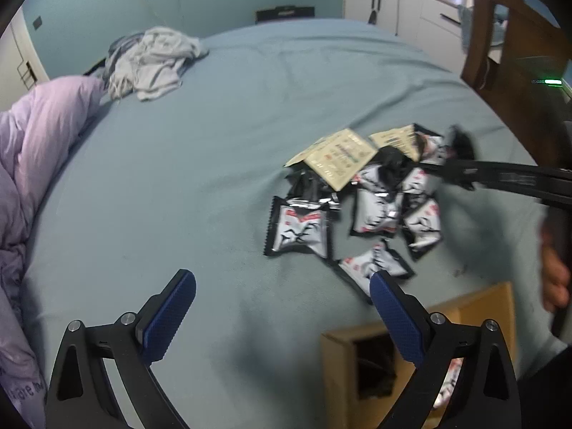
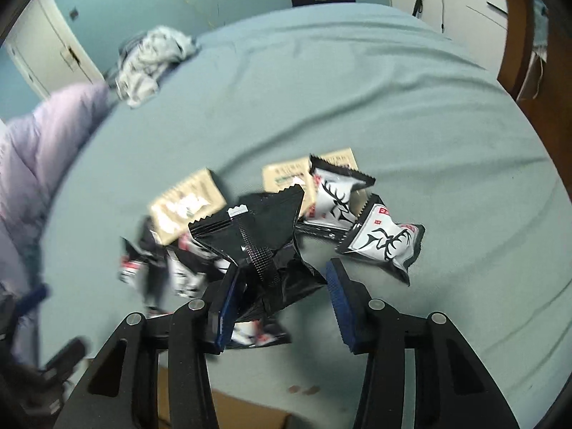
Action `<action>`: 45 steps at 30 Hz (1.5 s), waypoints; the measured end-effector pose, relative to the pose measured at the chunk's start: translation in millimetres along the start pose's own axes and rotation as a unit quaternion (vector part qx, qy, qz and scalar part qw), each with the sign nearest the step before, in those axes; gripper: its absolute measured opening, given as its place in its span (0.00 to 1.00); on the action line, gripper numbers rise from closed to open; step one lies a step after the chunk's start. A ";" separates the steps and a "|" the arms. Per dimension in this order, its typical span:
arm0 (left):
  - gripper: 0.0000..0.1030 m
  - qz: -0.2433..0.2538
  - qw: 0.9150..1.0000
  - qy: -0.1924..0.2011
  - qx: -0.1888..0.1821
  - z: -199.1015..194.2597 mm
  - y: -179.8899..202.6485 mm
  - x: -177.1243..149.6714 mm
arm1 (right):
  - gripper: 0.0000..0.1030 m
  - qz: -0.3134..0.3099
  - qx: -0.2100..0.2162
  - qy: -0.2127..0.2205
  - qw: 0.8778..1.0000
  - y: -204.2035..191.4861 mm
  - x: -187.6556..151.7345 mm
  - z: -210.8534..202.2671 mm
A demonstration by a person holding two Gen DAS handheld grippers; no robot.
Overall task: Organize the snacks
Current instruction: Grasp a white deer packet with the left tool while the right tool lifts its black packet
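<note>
We are holding the left gripper [image 1: 282,287] with its blue pads spread wide and nothing between them, hovering over bare blue-grey bedsheet [image 1: 221,136]. Just past its right finger, a loose pile of black-and-white snack packets [image 1: 375,211] is lying on the sheet, with tan packets [image 1: 339,159] at the far side of the pile. Below that same finger, a cardboard box [image 1: 479,307] is sitting at the near edge, a packet showing inside it.

We are keeping the right gripper [image 2: 282,286] at a middling width around a crumpled black packet [image 2: 257,236]; the left pad is lying against it, but whether the right pad is touching we cannot tell. Beyond its right finger, two white packets with a deer print [image 2: 382,239] are resting flat.

Further out, the sheet is running open and flat toward the far edge. To the left of the fingers, a lilac duvet [image 1: 39,150] is bunching up, with a heap of grey clothes [image 1: 153,60] beyond it. White cabinets [image 1: 400,7] and a brown wooden frame [image 1: 500,46] are standing at the far right against the teal wall [image 1: 107,7].
</note>
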State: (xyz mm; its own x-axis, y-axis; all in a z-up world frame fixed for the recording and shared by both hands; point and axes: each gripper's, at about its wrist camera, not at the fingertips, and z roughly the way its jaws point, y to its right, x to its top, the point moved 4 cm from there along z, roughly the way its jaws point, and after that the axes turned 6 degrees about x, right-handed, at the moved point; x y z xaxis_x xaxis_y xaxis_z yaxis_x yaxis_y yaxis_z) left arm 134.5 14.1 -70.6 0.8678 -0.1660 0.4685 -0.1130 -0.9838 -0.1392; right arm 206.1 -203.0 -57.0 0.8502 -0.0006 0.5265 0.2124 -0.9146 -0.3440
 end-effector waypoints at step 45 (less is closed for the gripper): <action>0.44 -0.002 0.996 0.022 -0.090 -58.3 -11.7 -34.9 | 0.44 0.007 -0.038 0.035 0.999 -11.4 -140.3 -118.3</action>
State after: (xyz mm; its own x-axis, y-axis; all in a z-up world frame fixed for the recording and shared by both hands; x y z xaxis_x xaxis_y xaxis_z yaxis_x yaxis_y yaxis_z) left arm 77.3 27.5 -34.5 0.8463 -0.1615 0.5076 -0.1985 -0.9799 0.0191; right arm 27.4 -240.3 -34.9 0.8169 -0.0401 0.5753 0.1602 -0.9425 -0.2933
